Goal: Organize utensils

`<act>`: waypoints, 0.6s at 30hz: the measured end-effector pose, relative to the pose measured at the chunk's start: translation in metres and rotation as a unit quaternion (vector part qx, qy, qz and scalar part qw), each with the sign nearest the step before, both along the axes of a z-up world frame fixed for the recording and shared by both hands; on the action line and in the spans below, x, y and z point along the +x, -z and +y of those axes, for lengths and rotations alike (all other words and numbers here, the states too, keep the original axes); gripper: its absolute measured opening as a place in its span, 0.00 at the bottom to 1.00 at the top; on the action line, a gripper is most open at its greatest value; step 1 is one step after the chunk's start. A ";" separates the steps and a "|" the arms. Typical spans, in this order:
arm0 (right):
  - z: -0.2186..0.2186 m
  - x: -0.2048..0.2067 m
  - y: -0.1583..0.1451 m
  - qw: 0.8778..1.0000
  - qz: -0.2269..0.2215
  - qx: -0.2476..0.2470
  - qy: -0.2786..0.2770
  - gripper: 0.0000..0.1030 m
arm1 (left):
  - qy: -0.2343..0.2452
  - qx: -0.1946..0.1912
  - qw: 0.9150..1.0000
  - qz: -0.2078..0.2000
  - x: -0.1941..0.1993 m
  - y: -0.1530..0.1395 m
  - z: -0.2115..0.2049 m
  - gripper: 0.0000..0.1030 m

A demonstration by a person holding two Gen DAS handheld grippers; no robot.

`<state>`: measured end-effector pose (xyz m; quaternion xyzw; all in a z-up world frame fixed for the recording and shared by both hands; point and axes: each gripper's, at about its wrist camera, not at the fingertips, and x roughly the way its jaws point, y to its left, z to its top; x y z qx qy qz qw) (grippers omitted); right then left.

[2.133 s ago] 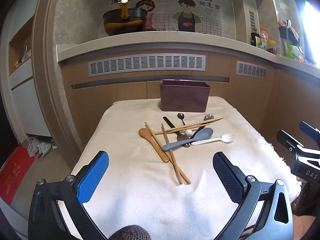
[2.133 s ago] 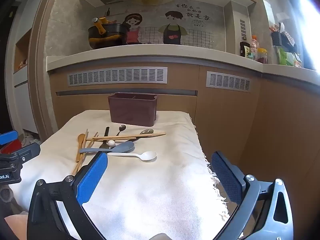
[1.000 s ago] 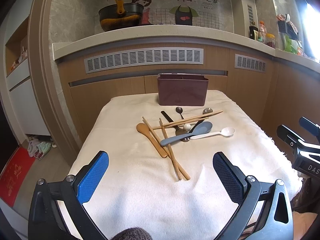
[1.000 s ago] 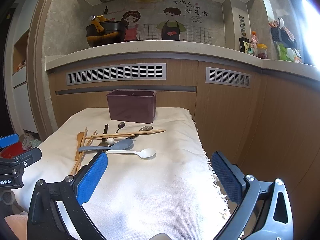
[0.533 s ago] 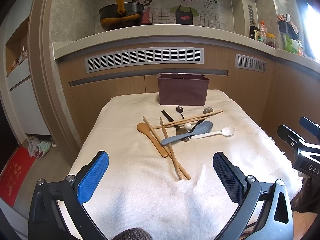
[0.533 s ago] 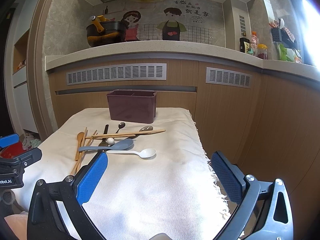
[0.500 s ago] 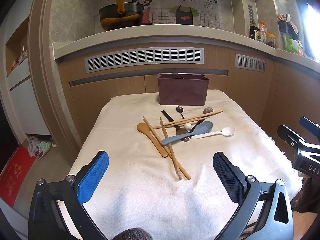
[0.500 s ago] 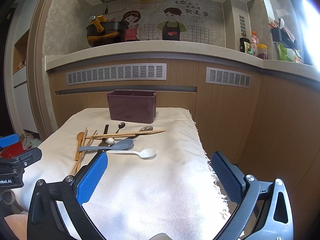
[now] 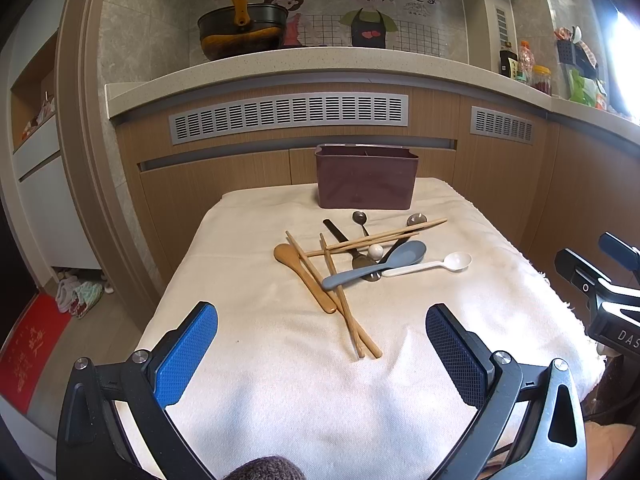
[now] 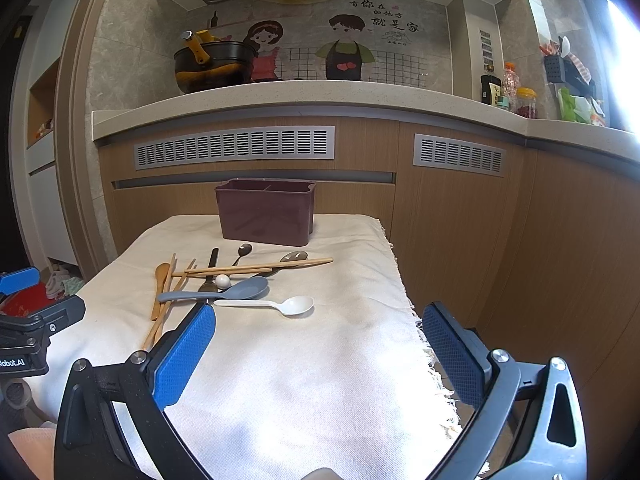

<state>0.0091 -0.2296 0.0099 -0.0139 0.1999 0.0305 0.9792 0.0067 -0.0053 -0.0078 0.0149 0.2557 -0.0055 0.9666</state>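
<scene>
The utensils lie in a loose heap mid-table on a white cloth (image 9: 288, 380), just in front of the brown bin (image 9: 366, 178) that stands at the far edge. In the heap, a blue spoon (image 9: 376, 268) crosses a dark metal spoon; a white spoon (image 9: 430, 265) lies to its right, touching the blue one's bowl. A wooden spoon (image 9: 306, 278) lies on the left side, with one pair of chopsticks (image 9: 344, 300) slanting toward the near edge and another pair (image 9: 380, 236) laid crosswise over the metal pieces. Two small metal spoons and a black handle sit nearest the bin.

Both tools hover short of the heap, touching nothing. The left gripper (image 9: 322, 354) is spread wide and empty; so is the right gripper (image 10: 320, 354).

The left view sees into the heap from above, centred; the right view shows the cloth's fringed right edge (image 10: 404, 300) and the bin's inner divider more clearly. Each view catches the other tool at its side edge.
</scene>
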 end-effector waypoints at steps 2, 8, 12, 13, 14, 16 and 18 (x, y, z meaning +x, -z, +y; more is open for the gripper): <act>0.000 0.000 0.000 1.000 0.000 0.000 0.000 1.00 | 0.000 0.000 1.000 0.000 0.000 0.000 0.000 1.00; 0.000 0.000 -0.001 1.000 0.000 0.000 0.000 1.00 | -0.001 -0.001 1.000 0.002 0.000 0.000 0.001 1.00; 0.000 0.000 -0.001 1.000 0.000 0.000 0.000 1.00 | -0.003 -0.004 1.000 0.005 -0.002 0.002 0.003 1.00; 0.000 0.000 0.000 1.000 0.000 0.000 0.000 1.00 | -0.004 -0.004 1.000 0.005 -0.002 0.002 0.004 1.00; 0.000 0.000 0.000 1.000 0.000 -0.001 0.000 1.00 | -0.005 -0.005 1.000 0.004 -0.003 0.001 0.005 1.00; 0.000 0.000 0.000 1.000 0.000 -0.001 0.000 1.00 | -0.005 -0.003 1.000 0.002 -0.003 0.000 0.005 1.00; 0.000 0.001 0.000 1.000 0.000 -0.001 0.000 1.00 | -0.004 0.000 1.000 0.002 -0.002 -0.002 0.005 1.00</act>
